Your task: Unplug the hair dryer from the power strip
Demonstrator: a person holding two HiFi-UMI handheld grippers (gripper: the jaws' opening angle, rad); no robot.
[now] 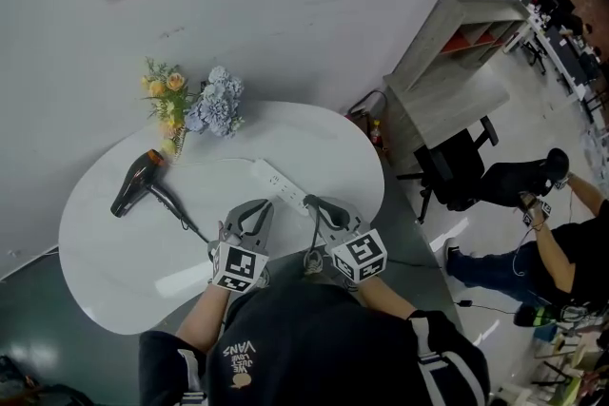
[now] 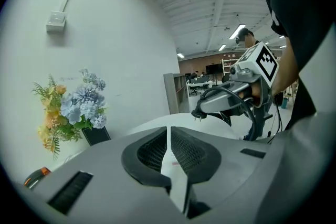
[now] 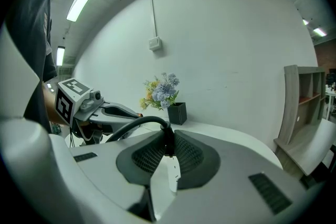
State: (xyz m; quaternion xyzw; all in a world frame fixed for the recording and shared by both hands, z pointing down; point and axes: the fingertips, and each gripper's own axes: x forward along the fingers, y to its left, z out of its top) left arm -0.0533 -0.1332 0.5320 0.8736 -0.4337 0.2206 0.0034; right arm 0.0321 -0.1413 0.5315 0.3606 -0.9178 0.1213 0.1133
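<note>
The black hair dryer (image 1: pixel 140 180) with an orange nozzle lies on the left of the round white table (image 1: pixel 114 280). Its black cord (image 1: pixel 193 230) runs toward me. The white power strip (image 1: pixel 280 183) lies near the table's middle, just beyond both grippers. My right gripper (image 1: pixel 315 203) is shut on the dryer's black plug (image 2: pixel 199 113), held in the air with its prongs bare and clear of the strip. The cord (image 3: pixel 167 140) rises out from between its jaws. My left gripper (image 1: pixel 254 208) hovers beside it, jaws shut with nothing between them (image 2: pixel 168 136).
A black vase of blue and orange flowers (image 1: pixel 193 104) stands at the table's far edge by the white wall. To the right on the floor stand a grey shelf unit (image 1: pixel 455 71) and a black office chair (image 1: pixel 459 168). A person (image 1: pixel 557 247) sits at far right.
</note>
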